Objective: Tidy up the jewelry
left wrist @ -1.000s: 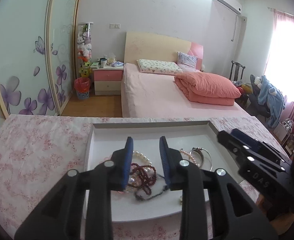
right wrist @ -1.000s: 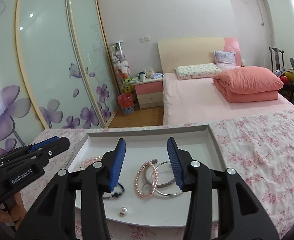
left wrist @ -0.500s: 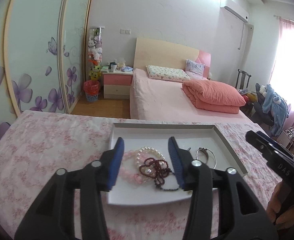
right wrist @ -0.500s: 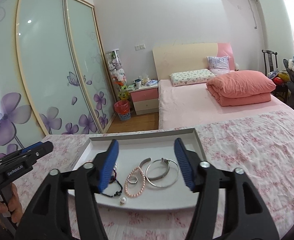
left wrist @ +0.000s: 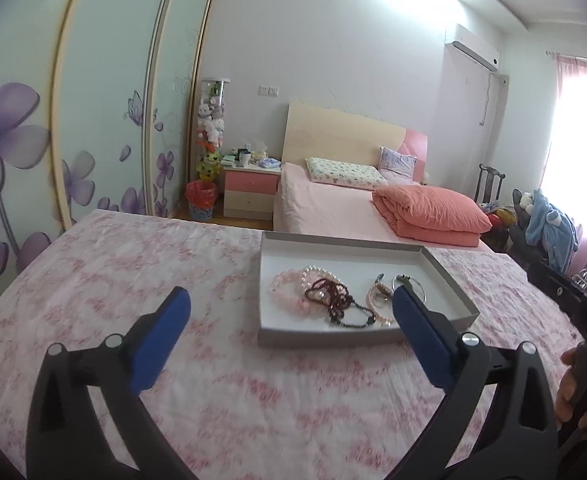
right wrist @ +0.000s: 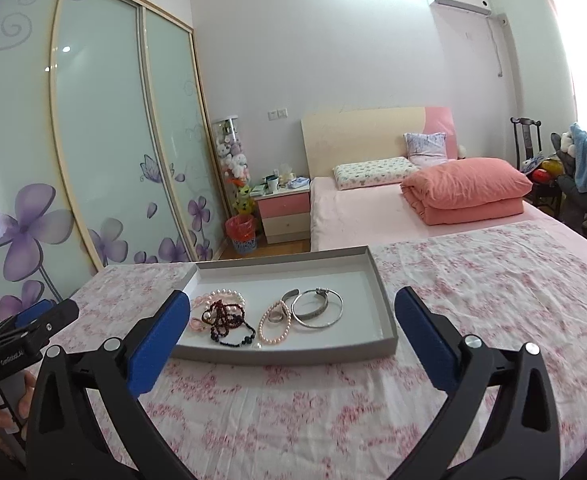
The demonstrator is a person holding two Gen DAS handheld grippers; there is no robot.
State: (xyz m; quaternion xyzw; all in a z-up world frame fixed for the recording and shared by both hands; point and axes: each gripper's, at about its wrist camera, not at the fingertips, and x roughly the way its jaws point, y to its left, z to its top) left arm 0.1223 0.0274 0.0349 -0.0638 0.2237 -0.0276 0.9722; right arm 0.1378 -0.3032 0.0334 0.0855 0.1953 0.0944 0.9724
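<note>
Grey cardboard forms the shallow tray point(right wrist: 385, 312), which is sitting on a pink floral cloth point(right wrist: 473, 288) covering the work surface. Lying inside the tray are a dark red bead strand point(right wrist: 223, 318), a pink pearl bracelet point(right wrist: 275, 326) and a silver bangle point(right wrist: 318, 312), all grouped toward the near half. White lettering reading "GenRobot.AI" is partly showing on the left gripper point(left wrist: 291, 302) body in the right wrist view. Its jaws are opening wide with nothing between them. The right gripper point(right wrist: 291, 300) jaws are likewise opening wide over the cloth, gripping nothing. Behind the surface, a pink bed point(right wrist: 373, 208), sliding wardrobe doors point(right wrist: 105, 140) printed with purple flowers and a wall air conditioner point(right wrist: 459, 0) are filling the room.
</note>
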